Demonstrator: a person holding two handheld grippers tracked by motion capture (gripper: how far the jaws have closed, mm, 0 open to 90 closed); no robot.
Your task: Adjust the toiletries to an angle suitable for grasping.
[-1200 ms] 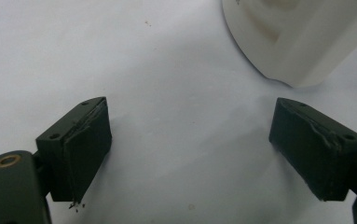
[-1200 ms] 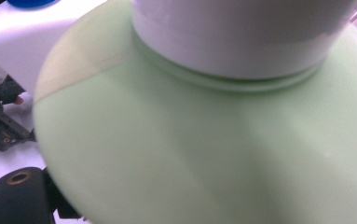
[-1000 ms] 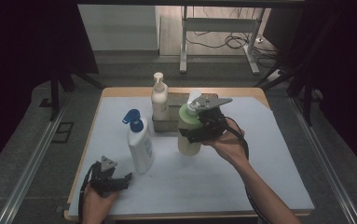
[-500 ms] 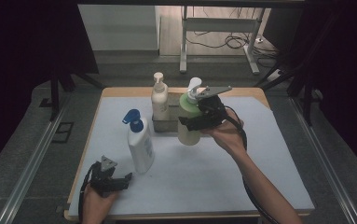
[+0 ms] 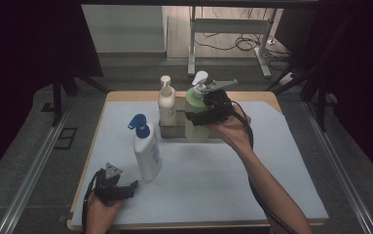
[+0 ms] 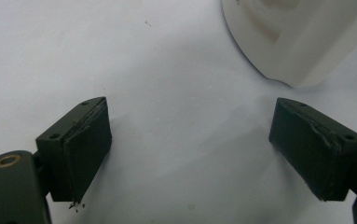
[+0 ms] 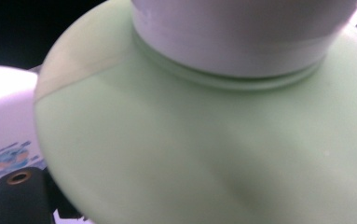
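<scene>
We count three bottles and two tools. The green bottle with a white pump is in the right tool, at the back of the surface. It touches the grey tray. The cream bottle stands in that tray, just beside the green one. The white bottle with the blue pump stands alone, nearer to us on the left.

The right tool is clenched around the wide green bottle, so its jaws stand far apart. In the right gripper view the green bottle is so close that it hides both jaws, and it looks blurry. We cannot tell if its bottom rests on the surface or hangs just above it.

The left tool sits low at the near left corner, released and holding nothing. In the left gripper view its jaws stand wide over the bare surface, and a corner of the white bottle is cut off at the top.
</scene>
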